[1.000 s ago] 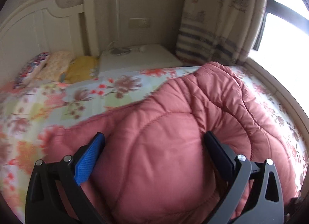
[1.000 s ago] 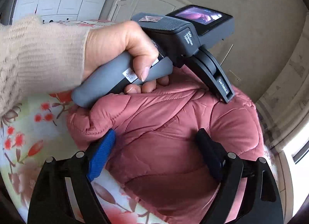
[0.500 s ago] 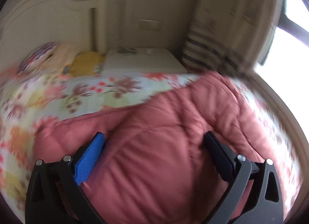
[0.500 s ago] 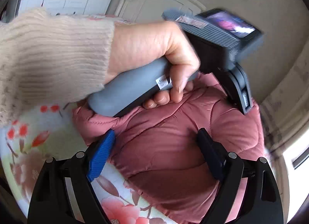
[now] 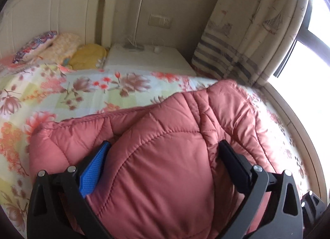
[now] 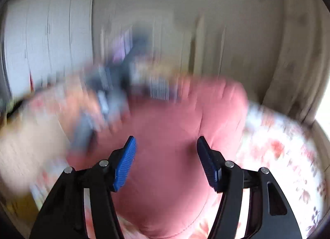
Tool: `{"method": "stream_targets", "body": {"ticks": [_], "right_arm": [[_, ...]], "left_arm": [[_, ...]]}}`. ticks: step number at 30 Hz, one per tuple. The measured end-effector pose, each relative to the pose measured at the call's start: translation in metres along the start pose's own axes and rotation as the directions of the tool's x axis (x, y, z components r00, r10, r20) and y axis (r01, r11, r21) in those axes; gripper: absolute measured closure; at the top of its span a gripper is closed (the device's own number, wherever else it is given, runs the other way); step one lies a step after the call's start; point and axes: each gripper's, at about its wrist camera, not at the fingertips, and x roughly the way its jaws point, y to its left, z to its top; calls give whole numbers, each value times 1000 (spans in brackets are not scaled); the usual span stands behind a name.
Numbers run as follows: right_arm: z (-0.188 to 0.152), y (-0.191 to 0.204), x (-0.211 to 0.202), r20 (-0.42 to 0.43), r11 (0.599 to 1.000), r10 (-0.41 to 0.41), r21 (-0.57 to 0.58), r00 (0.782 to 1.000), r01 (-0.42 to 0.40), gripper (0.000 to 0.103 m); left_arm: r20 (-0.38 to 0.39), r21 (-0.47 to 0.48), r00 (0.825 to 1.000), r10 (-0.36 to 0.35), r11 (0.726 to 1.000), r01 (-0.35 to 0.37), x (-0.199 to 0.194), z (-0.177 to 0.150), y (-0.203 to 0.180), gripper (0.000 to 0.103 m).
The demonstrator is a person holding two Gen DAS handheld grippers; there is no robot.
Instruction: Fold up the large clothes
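The left gripper [image 5: 163, 156] is spread wide with a fat bulge of the pink quilted jacket [image 5: 165, 166] bunched up between its fingers. The puffy fabric sits right against the blue pad [image 5: 93, 171] and against the black finger on the other side, so it looks clamped on that big fold, jaws about as wide as the padding makes them.

The right gripper [image 6: 166, 156] is a different story. Its jaws have just been closing in and now stand roughly half open, with the jacket [image 6: 165, 173] showing in the gap. From its own camera I can't see the blue pads [image 6: 125, 162] actually pressing the fabric, they seem to hang just above it. That view is badly smeared, so take it loosely. Off to the left of it there's a blurry hand [image 6: 26, 150] on the dark handle of the other gripper, hard to make out more than that.

The jacket itself lies in a heap on the bed [image 5: 61, 94], on top of a flowery sheet, over toward the window side. Up by the white headboard [image 5: 51, 8] there's a small pile of pillows [image 5: 51, 47], one yellow. A white nightstand [image 5: 148, 59] stands just beside the bed, and a striped curtain [image 5: 247, 33] hangs next to the bright window [image 5: 309, 53].
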Motion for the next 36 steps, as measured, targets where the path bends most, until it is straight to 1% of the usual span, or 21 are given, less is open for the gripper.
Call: {"method": "stream_targets", "body": {"ticks": [2,4,6,9,10,11,13,14,15,17,18,20,22,23,24,25,27,30,32,34,36], "right_arm": [[4,2,-2,-11,1000,-5,-3,1000,4,41],[15,-4,-8,-26,999,34,-12,999,-34,42],[27,-16,-16,10,999,40,5,999,-41,42],[46,-45,-23,79,997,-16,74,997,10,42],[45,-50,-18,81,996,-14,84,997,7,42],[43,-55,-5,54,995,13,95,998,-18,42],[27,-58,32,-60,994,59,95,996,-53,42],[21,-60,35,-36,993,68,104,997,-64,41],[21,-65,34,-37,989,86,123,996,-81,41],[30,-70,30,-57,990,92,110,994,-85,42],[36,-71,26,-58,992,84,96,995,-78,42],[51,-81,20,-28,997,19,72,999,-17,42],[64,-91,20,-7,995,-35,93,999,35,42],[70,-98,23,6,992,-33,121,999,32,42],[72,-103,31,4,989,-1,148,1000,0,42],[71,-104,43,-29,989,20,147,999,-16,42],[60,-98,79,-157,994,46,105,986,-29,42],[61,-116,84,-153,982,100,174,983,-73,42],[73,-125,81,-140,987,43,159,989,-21,42],[90,-133,76,-118,983,-25,176,993,46,42],[107,-147,81,-90,973,-27,227,996,47,42]], "left_arm": [[-22,12,999,29,1000,-29,4,1,-4,2],[-34,20,998,50,999,-50,6,1,-6,2],[-35,10,999,41,999,-41,6,0,-4,2],[-15,-16,1000,21,1000,-21,3,-1,1,2],[-3,-26,1000,21,999,-21,1,-2,3,2],[6,-32,1000,21,999,-21,-1,-3,3,2],[25,-51,999,21,998,-20,-5,-4,7,2],[27,-60,999,16,998,-15,-5,-5,8,2],[32,-67,999,12,998,-10,-6,-6,9,2],[40,-74,999,13,997,-10,-8,-6,10,2],[42,-79,999,8,997,-4,-8,-6,11,2],[47,-86,999,1,996,3,-9,-6,12,2],[56,-89,998,-2,996,7,-10,-7,13,2],[59,-90,998,-2,996,7,-11,-7,13,2],[61,-91,998,-2,996,7,-12,-7,13,2],[61,-92,998,-1,996,6,-12,-7,12,2],[50,-86,999,13,996,-8,-11,-7,12,2],[47,-79,999,16,997,-12,-11,-8,11,2],[45,-76,999,21,997,-18,-10,-8,10,2],[45,-75,999,25,997,-22,-10,-7,9,2],[45,-75,999,25,997,-22,-10,-7,9,2]]}}
